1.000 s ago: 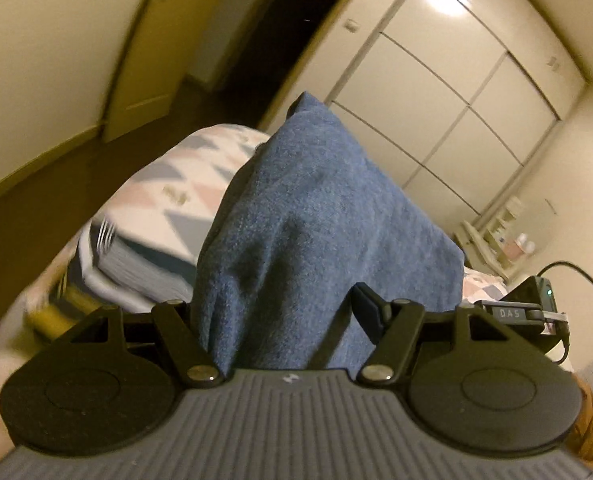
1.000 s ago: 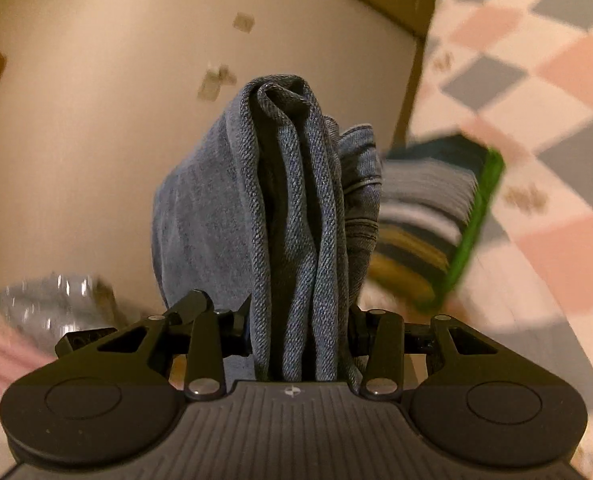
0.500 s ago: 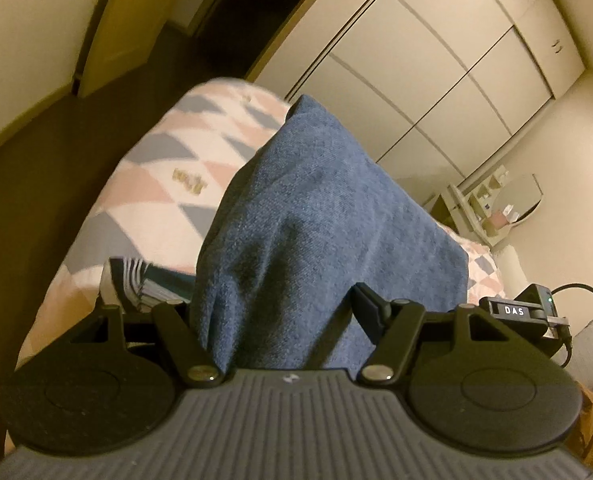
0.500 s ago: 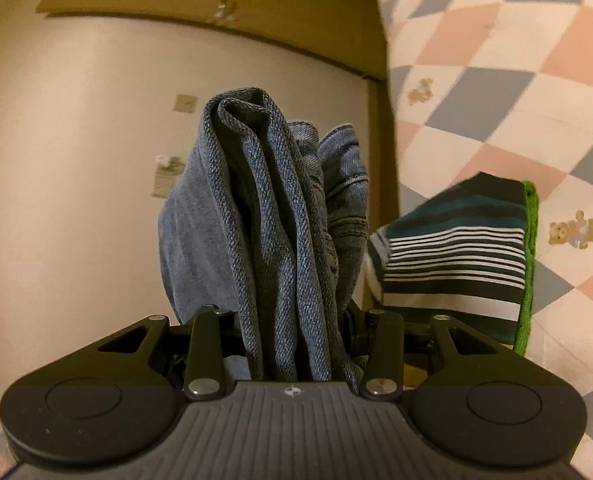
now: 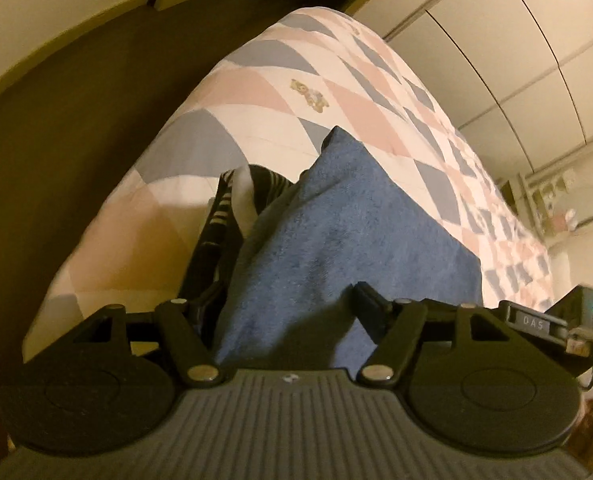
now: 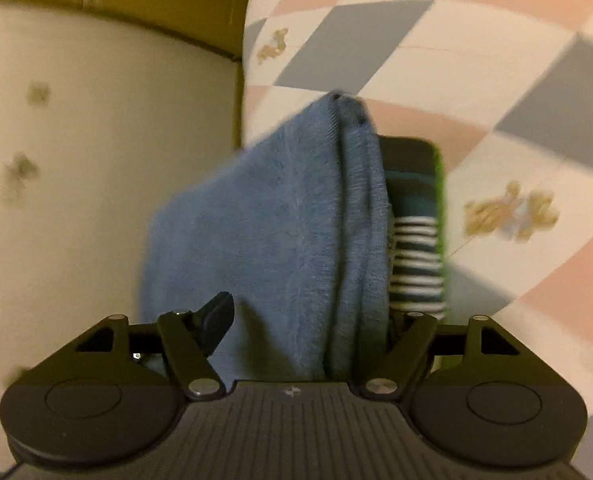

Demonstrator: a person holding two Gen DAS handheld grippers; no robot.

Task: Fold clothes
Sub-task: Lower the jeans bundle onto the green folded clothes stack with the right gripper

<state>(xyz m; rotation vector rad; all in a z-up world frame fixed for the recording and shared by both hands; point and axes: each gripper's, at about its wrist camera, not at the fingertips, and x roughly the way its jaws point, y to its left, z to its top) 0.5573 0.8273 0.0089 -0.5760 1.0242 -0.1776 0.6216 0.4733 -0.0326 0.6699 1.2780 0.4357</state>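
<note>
Folded blue jeans (image 5: 348, 236) fill the space between the jaws of my left gripper (image 5: 292, 308), which is shut on them above the checked quilt (image 5: 256, 92). My right gripper (image 6: 316, 312) is shut on the other end of the same jeans (image 6: 280, 236). A folded striped garment with a green edge (image 6: 414, 240) lies on the quilt (image 6: 456, 32) just behind the jeans; in the left wrist view it (image 5: 232, 216) shows at the jeans' left side.
The quilt's edge drops to dark floor (image 5: 64, 112) at left. White wardrobe doors (image 5: 508, 60) stand beyond the bed. A shelf with small items (image 5: 556, 208) is at far right. A pale wall (image 6: 96, 184) lies left of the bed in the right wrist view.
Both grippers have carried the jeans down and toward the bed; the quilt and the striped garment now lie close behind the jeans. Both jaws look spread wider around the cloth.
</note>
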